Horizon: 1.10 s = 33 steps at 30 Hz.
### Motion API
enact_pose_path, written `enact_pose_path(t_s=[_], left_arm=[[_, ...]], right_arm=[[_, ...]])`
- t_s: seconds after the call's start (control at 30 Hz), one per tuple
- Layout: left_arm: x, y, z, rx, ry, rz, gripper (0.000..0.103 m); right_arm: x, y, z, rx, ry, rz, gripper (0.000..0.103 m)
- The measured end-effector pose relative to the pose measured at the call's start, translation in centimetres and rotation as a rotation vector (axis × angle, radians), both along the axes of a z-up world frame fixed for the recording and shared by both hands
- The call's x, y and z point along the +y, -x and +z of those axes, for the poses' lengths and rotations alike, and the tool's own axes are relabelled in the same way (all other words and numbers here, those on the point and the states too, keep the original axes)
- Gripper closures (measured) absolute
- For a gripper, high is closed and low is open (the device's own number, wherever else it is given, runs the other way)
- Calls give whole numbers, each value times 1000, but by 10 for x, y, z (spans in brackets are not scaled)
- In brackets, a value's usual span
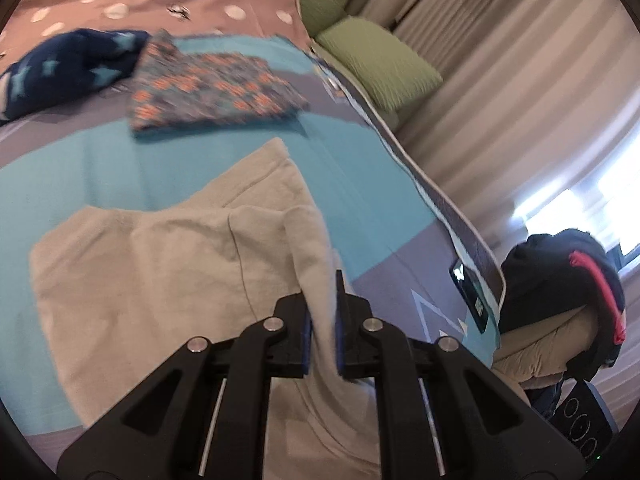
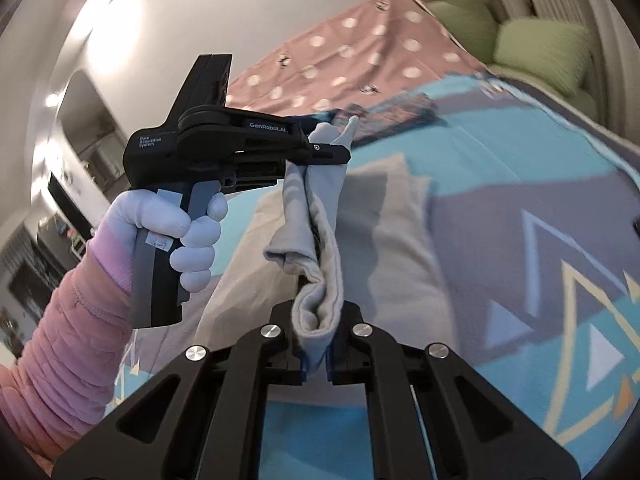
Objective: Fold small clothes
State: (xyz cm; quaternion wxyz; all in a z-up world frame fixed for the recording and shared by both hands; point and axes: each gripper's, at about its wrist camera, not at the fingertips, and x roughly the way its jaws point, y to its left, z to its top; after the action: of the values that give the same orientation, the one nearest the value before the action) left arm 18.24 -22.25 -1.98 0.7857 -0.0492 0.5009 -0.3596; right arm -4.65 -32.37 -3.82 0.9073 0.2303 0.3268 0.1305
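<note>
A light grey garment [image 1: 160,256] lies partly on the blue and purple bedspread [image 1: 360,184]. My left gripper [image 1: 323,320] is shut on one edge of it and holds that edge up. In the right wrist view the left gripper [image 2: 332,148] shows from the side, held by a gloved hand, with the grey garment [image 2: 320,216] hanging from it. My right gripper [image 2: 316,340] is shut on the lower end of the same lifted fold. The rest of the garment [image 2: 384,240] rests on the bed below.
A folded patterned garment [image 1: 212,92] and a dark blue star-print garment [image 1: 68,68] lie at the far side of the bed. Green pillows [image 1: 376,60] sit by the curtains. A black bag [image 1: 568,280] stands beside the bed's right edge.
</note>
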Motion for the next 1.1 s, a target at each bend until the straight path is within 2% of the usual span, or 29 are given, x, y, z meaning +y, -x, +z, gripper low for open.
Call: enact_pose_path(t_s=[0.1,0.17,0.23,0.33,0.47,0.6,0.7,0.8,0.9,1.1], left_arm=[[-26,1,-14,-12,-84,-17,94],[-36,2,-22,-14,-115,-29,87],[-39,4,-23,-25,-111,-30,76],[-37,12,-11,-92,-121,-22,66],[-20,34,15,-200,-133,-13,56],[8,63,26,-265,-156,2,49],[34,93,20,-313,-221,36,43],[59,128,6,-376,-331,62,40],[82,150,-6,-380,-386,75,39],[113,170,-19,-305,-331,133,39]], right_arm=[[-15,-1,-16,59,-31,-3,97],[-20,-5,-27,109,-51,-1,94],[-28,-5,-36,148,-69,-4,84],[-37,3,-36,141,-68,2,83],[-45,7,-32,125,-43,4,82],[-49,14,-32,120,-44,-3,80],[-46,14,-29,110,-25,0,80],[-41,10,-22,90,9,5,80],[-37,12,-13,48,24,8,80],[-22,12,-1,-9,51,61,80]])
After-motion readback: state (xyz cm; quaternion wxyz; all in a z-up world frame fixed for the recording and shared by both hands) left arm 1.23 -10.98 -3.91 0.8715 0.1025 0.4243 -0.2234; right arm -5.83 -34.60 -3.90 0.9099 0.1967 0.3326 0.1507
